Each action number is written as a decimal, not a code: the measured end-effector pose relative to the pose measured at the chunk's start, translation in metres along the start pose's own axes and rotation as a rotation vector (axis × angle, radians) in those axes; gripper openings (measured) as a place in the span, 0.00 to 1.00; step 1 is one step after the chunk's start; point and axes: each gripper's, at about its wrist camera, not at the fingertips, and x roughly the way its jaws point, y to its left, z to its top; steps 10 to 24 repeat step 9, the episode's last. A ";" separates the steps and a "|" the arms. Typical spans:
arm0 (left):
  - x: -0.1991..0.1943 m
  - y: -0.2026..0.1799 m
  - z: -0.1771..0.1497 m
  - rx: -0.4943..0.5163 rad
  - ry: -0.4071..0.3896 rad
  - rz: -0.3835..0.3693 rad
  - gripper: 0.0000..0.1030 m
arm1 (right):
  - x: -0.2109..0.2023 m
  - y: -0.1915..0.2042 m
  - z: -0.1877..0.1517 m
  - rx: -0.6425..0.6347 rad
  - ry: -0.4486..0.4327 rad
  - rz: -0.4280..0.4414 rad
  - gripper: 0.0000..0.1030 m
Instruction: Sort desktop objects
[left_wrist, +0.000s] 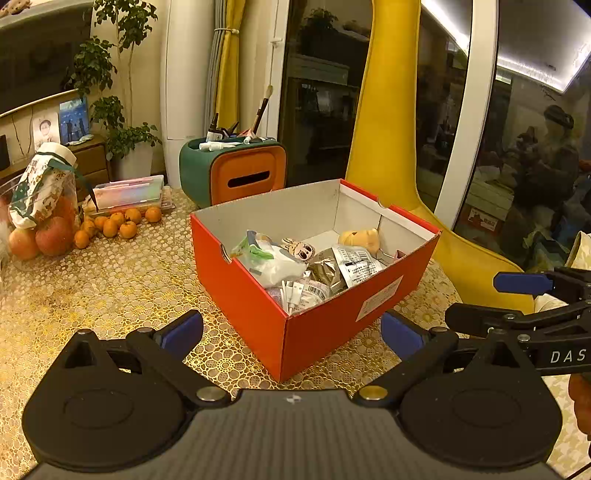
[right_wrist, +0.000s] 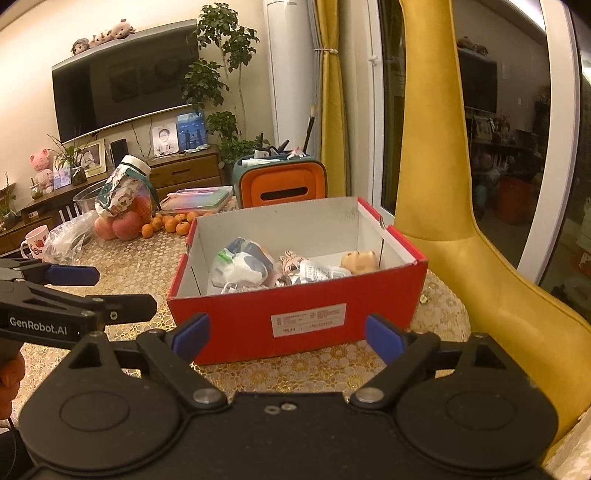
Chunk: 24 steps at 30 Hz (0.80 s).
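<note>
A red shoebox (left_wrist: 332, 314) (right_wrist: 229, 314) stands open on the table with gold lace cloth (left_wrist: 110, 288). Inside lie a white plastic bag (left_wrist: 273, 262) (right_wrist: 240, 266), a small rabbit doll (left_wrist: 299, 249) (right_wrist: 291, 264), silver packets (left_wrist: 354, 266), a white cable (left_wrist: 291, 291) and a tan plush toy (left_wrist: 360, 236) (right_wrist: 358, 261). My left gripper (left_wrist: 291, 334) (right_wrist: 122, 291) hovers open before the box's near corner, holding nothing. My right gripper (right_wrist: 288, 338) (left_wrist: 495, 301) hangs open in front of the labelled long side, its blue pads empty.
Small oranges (left_wrist: 122, 223), apples in a glass bowl (left_wrist: 51, 234) and a pastel pencil case (left_wrist: 129, 192) sit at the far left. A green and orange organiser (left_wrist: 240, 173) stands behind the box. A yellow chair (right_wrist: 480, 258) is on the right. A mug (right_wrist: 35, 240) stands far left.
</note>
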 end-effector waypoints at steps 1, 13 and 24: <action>0.000 0.000 -0.001 0.001 0.000 0.000 1.00 | 0.000 0.000 -0.001 0.007 0.004 -0.001 0.88; -0.003 0.005 -0.004 -0.018 0.008 -0.037 1.00 | 0.001 0.001 -0.009 0.043 0.024 -0.006 0.88; -0.003 0.005 -0.004 -0.018 0.008 -0.037 1.00 | 0.001 0.001 -0.009 0.043 0.024 -0.006 0.88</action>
